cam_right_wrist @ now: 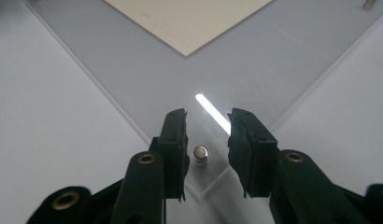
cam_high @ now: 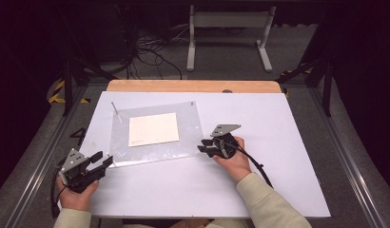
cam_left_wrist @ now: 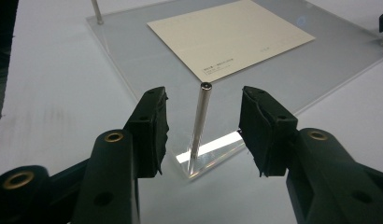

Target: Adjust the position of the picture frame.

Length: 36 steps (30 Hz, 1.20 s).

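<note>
Guessing this is a frame assembly job, how far along would you say it is? I see a clear acrylic sheet [cam_high: 193,135] flat on the white bench [cam_high: 259,123] with a cream rectangular card [cam_high: 153,129] lying in the middle of it. — A

Early-to-middle, I reckon. The card looks placed and sits square, so that bit's done. The corner posts are the part in hand. A thin upright metal pin [cam_high: 116,110] stands at the sheet's far-left corner, and a second tall metal pin [cam_left_wrist: 200,121] stands at the near-left corner. — B

And the tools? Is anything actually gripped? — A

Doesn't look like it. The left tool [cam_high: 102,159] has its jaws fairly wide with that near-left pin upright between them, a clear gap on both sides, nothing touching. The right tool [cam_high: 202,148] is at the near-right corner, its jaws narrower, either side of a short silver stud [cam_right_wrist: 201,154] sitting on the sheet. The pads are close to it but I can't see them pressing, so I'd call it not held. — B

So what's left? — A

My read: the near-right stud looks far shorter than the two left pins, so that corner probably needs work. There's something small at the far-right corner, too small to make out. And I see no top sheet over the card, so closing it up would be to come. — B
</note>
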Motion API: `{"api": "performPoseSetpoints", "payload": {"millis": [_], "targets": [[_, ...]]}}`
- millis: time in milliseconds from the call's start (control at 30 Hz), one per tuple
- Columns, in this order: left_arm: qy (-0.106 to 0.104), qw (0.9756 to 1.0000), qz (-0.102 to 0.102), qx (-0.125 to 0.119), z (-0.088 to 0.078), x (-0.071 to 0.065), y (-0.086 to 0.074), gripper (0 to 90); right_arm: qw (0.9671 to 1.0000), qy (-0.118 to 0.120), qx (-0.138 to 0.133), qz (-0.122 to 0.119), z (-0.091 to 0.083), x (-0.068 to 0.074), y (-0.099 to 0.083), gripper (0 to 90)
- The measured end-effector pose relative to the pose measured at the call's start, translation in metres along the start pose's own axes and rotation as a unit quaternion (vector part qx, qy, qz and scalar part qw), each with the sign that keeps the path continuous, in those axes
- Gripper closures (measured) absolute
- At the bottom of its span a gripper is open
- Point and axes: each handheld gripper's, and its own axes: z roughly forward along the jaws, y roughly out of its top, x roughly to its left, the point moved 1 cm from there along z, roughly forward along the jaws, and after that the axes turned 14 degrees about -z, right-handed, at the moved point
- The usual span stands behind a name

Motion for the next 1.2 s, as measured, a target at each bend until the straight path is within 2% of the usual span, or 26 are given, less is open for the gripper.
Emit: {"api": "performPoseSetpoints", "payload": {"millis": [133, 200, 333, 400, 467, 567, 667, 800, 867, 1100, 1200], "targets": [[0.003, 1.0000, -0.004, -0.002, -0.003, 0.000, -0.001, 52.1, 1.0000, 0.006, 0.006, -0.004, 0.003, -0.001, -0.002, 74.6], [0.004, 1.0000, -0.005, -0.002, -0.004, 0.000, -0.001, 52.3, 0.9998, 0.021, 0.003, -0.002, 0.003, 0.000, -0.002, 83.0], [0.006, 1.0000, -0.003, -0.002, -0.003, 0.000, -0.001, 52.6, 0.9997, 0.015, 0.009, -0.020, 0.003, 0.002, -0.001, 83.6], [0.006, 1.0000, -0.003, -0.002, -0.003, 0.000, -0.001, 52.7, 0.9995, 0.019, 0.009, -0.022, 0.003, 0.003, -0.001, 83.6], [0.007, 1.0000, -0.003, -0.001, -0.003, 0.000, 0.000, 52.7, 0.9990, 0.031, 0.015, -0.027, 0.001, 0.007, -0.001, 83.7], [0.007, 1.0000, -0.006, -0.003, -0.006, 0.002, 0.000, 52.6, 0.9974, 0.044, 0.030, -0.048, -0.005, 0.021, 0.001, 83.7], [0.013, 0.9999, -0.010, -0.002, -0.010, 0.006, 0.000, 52.5, 0.9946, 0.058, 0.043, -0.074, -0.011, 0.042, 0.003, 83.7], [0.021, 0.9995, -0.022, 0.000, -0.015, 0.013, -0.001, 52.9, 0.9924, 0.079, 0.042, -0.084, -0.018, 0.062, 0.001, 83.6], [0.017, 0.9996, -0.024, 0.000, -0.017, 0.015, -0.002, 52.5, 0.9903, 0.092, 0.043, -0.094, -0.023, 0.075, 0.000, 83.5], [0.012, 0.9998, -0.014, 0.011, -0.015, 0.012, -0.002, 53.6, 0.9844, 0.133, 0.040, -0.108, -0.033, 0.111, -0.002, 83.2], [0.011, 0.9997, -0.013, 0.019, -0.014, 0.010, -0.002, 55.1, 0.9836, 0.133, 0.038, -0.116, -0.035, 0.119, -0.002, 83.2]]}}
